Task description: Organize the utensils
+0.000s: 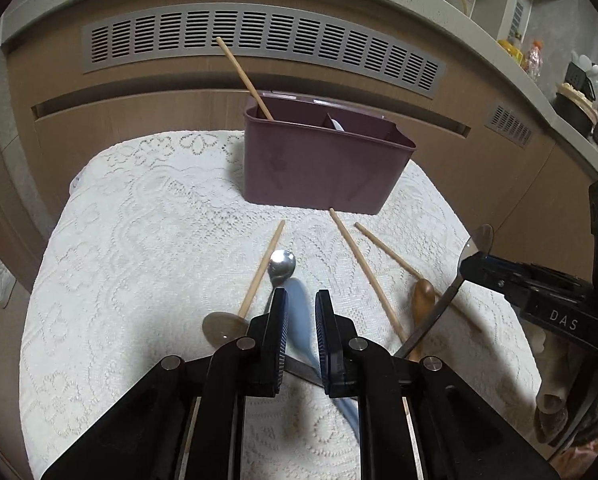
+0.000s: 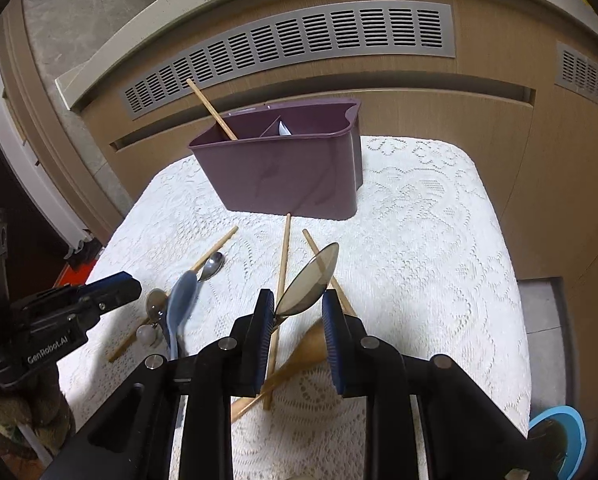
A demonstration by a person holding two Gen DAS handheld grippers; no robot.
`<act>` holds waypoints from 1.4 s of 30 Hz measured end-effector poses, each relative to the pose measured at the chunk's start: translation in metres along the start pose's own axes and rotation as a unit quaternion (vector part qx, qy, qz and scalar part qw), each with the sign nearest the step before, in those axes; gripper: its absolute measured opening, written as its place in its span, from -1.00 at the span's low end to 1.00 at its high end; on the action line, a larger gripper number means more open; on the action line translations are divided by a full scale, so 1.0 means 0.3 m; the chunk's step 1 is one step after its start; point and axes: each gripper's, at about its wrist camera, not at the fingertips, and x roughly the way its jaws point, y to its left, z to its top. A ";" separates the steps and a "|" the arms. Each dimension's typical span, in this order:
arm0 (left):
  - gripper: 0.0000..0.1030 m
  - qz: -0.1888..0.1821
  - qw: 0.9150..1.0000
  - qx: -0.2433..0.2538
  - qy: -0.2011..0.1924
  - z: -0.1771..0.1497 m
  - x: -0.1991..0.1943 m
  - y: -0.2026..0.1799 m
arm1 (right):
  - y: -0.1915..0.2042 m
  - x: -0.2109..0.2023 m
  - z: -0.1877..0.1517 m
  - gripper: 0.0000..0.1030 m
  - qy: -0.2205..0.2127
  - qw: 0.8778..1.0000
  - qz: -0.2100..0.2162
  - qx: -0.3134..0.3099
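Left gripper [image 1: 301, 320] grips blue spoon [image 2: 181, 300]; right gripper [image 2: 299, 320] metal spoon [image 2: 309, 280].

A purple plastic caddy [image 1: 327, 168] stands upright at the back of the lace cloth, a wooden stick [image 1: 243, 76] leaning out of its left compartment; wooden utensils [image 1: 363, 272] and a small metal spoon [image 1: 282, 266] lie scattered before it; a large metal spoon [image 2: 309, 280] and a blurred blue spoon [image 2: 181, 308] sit raised.

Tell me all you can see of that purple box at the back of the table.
The purple box looks like matte plastic, oblong, open-topped, with a flared rim and an inner divider. It stands upright on the white lace tablecloth, near the back edge by the wooden cabinet. A wooden stick leans out of its left compartment; something pale peeks from the right one.
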 end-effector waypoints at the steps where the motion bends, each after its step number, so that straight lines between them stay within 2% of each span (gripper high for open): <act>1: -0.72 -0.002 1.000 -0.005 0.002 -0.001 0.005 0.010 | 0.001 -0.001 -0.001 -0.57 0.001 1.000 0.001 -0.001; 7: -0.64 -0.028 0.997 -0.021 0.067 -0.009 0.093 0.036 | 0.000 0.038 0.004 -0.66 0.016 1.000 -0.007 0.000; 9: -0.26 -0.037 0.994 -0.029 0.095 -0.012 0.142 0.022 | -0.011 0.061 0.006 -0.66 0.020 1.000 -0.009 0.006; 10: -0.15 -0.038 0.993 -0.031 0.104 -0.011 0.161 0.016 | -0.017 0.069 0.007 -0.66 0.022 1.000 -0.008 0.011; 11: -0.07 -0.030 0.993 -0.032 0.110 -0.012 0.181 0.007 | -0.021 0.077 0.007 -0.66 0.022 1.000 -0.007 0.014; 16: 0.00 0.025 0.991 -0.020 0.130 -0.013 0.265 -0.047 | -0.044 0.101 0.003 -0.66 0.027 0.999 -0.003 0.022; 18: 0.02 0.036 0.989 -0.021 0.141 -0.019 0.296 -0.057 | -0.052 0.108 0.006 -0.66 0.029 0.999 0.002 0.027; 20: 0.09 0.055 0.990 -0.003 0.132 -0.018 0.306 -0.088 | -0.057 0.117 0.008 -0.66 0.031 0.999 0.006 0.034; 25: 0.10 0.090 0.988 0.027 0.120 -0.027 0.330 -0.143 | -0.059 0.133 -0.005 -0.70 0.040 0.998 0.009 0.037; 26: 0.00 0.093 0.988 0.032 0.115 -0.031 0.327 -0.149 | -0.061 0.140 -0.010 -0.70 0.043 0.998 0.010 0.035; 27: -0.20 0.096 0.989 0.035 0.112 -0.034 0.322 -0.149 | -0.063 0.145 -0.014 -0.70 0.046 0.998 0.008 0.034; 28: -0.28 0.096 0.989 0.037 0.107 -0.037 0.316 -0.150 | -0.067 0.155 -0.020 -0.70 0.053 0.998 0.004 0.034; 36: -0.28 0.090 0.990 0.050 0.092 -0.054 0.277 -0.144 | -0.067 0.132 -0.033 -0.68 0.044 0.999 -0.019 0.026; 38: -0.28 0.085 0.991 0.052 0.089 -0.055 0.264 -0.149 | -0.069 0.129 -0.032 -0.61 0.043 0.998 -0.023 0.025; 41: -0.28 0.075 0.993 0.047 0.082 -0.051 0.235 -0.137 | -0.075 0.132 -0.031 -0.19 0.044 0.998 -0.043 0.026; 42: -0.28 0.070 0.994 0.045 0.076 -0.047 0.220 -0.133 | -0.078 0.131 -0.032 0.06 0.042 0.997 -0.054 0.026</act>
